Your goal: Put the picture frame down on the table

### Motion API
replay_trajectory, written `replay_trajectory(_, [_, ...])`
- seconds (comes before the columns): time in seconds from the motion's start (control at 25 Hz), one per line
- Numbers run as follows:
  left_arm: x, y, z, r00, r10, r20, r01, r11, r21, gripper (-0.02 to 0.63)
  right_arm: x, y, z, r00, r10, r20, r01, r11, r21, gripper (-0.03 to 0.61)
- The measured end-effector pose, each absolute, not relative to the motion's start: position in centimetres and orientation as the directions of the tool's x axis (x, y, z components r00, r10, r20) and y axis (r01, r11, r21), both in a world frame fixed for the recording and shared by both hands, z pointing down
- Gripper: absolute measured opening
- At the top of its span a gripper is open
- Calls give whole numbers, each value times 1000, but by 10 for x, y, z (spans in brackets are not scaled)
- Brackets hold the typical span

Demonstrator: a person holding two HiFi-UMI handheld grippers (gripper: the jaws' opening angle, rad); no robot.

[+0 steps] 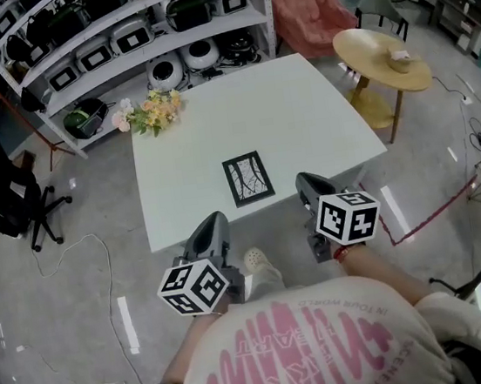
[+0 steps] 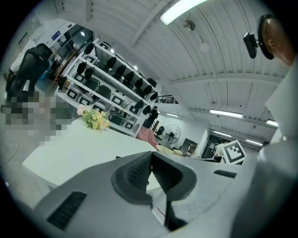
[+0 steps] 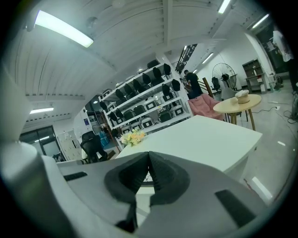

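Observation:
The picture frame [image 1: 247, 178], black-edged with a pale branching drawing, lies flat on the white table [image 1: 300, 109] near its front edge. In the head view both grippers hang just off that front edge, apart from the frame. My left gripper [image 1: 213, 224] is below and left of the frame, and my right gripper [image 1: 306, 182] is to its right. In the left gripper view the left gripper [image 2: 150, 156] has its ribbed pads pressed together with nothing between them. The right gripper [image 3: 149, 156] in its own view is likewise shut and empty.
A bunch of flowers [image 1: 149, 113] lies at the table's far left corner. Shelves of appliances [image 1: 115, 36] stand behind, a pink chair [image 1: 308, 6] and a round wooden table [image 1: 381, 58] at right. A black office chair [image 1: 3, 187] and floor cables [image 1: 81, 251] are at left.

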State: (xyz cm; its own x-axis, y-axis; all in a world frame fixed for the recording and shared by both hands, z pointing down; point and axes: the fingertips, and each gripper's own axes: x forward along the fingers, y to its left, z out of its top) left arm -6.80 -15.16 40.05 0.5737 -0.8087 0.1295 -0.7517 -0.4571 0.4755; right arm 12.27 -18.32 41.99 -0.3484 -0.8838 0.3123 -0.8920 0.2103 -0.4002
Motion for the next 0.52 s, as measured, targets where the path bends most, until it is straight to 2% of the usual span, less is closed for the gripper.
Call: replay_trajectory(0.52, [-65,-135,404,568,-812,135,-754,-447,482,3,131,-162,430,-345,-870,353,-904,207,-375,5])
